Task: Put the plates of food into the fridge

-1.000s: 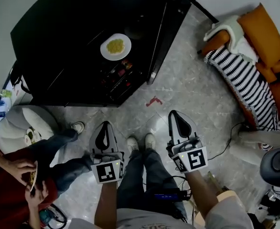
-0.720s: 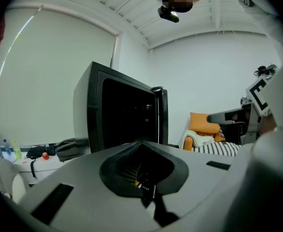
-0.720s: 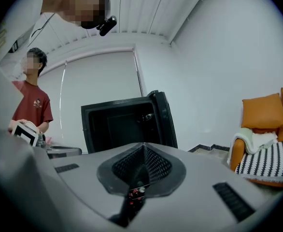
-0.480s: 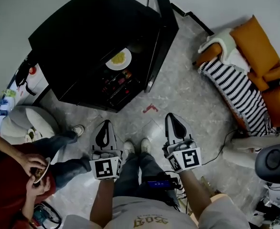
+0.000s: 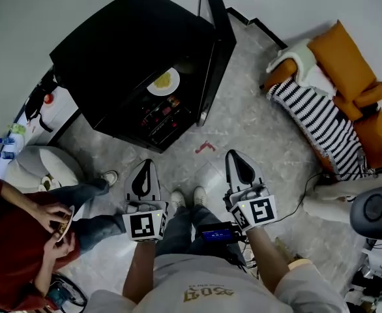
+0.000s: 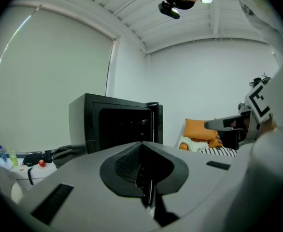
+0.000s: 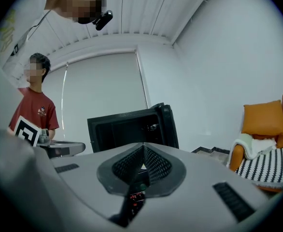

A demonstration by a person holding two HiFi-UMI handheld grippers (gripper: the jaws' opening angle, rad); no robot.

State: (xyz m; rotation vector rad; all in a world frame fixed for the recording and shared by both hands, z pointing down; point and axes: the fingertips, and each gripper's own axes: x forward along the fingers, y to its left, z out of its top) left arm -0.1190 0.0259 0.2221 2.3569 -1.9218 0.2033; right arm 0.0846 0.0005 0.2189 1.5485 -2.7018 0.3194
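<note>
A black fridge (image 5: 139, 51) stands with its door (image 5: 214, 51) swung open. On its upper shelf lies a white plate of yellow food (image 5: 163, 81). Both grippers hang low over the floor in front of my feet, well short of the fridge. My left gripper (image 5: 146, 169) is shut with nothing in it, and my right gripper (image 5: 235, 161) is shut and empty too. In the left gripper view the jaws (image 6: 144, 175) meet below the fridge (image 6: 117, 124). In the right gripper view the closed jaws (image 7: 142, 163) point at the open fridge (image 7: 132, 127).
Bottles and cans (image 5: 158, 117) fill the fridge's lower shelf. A seated person in a red shirt (image 5: 8, 246) at the left holds a dish of food (image 5: 62, 227) beside a white round table (image 5: 28, 165). An orange sofa with a striped blanket (image 5: 328, 109) is at the right.
The view has drawn back from the fridge, which now looks smaller and farther off. Both grippers stay shut and low by my feet.
</note>
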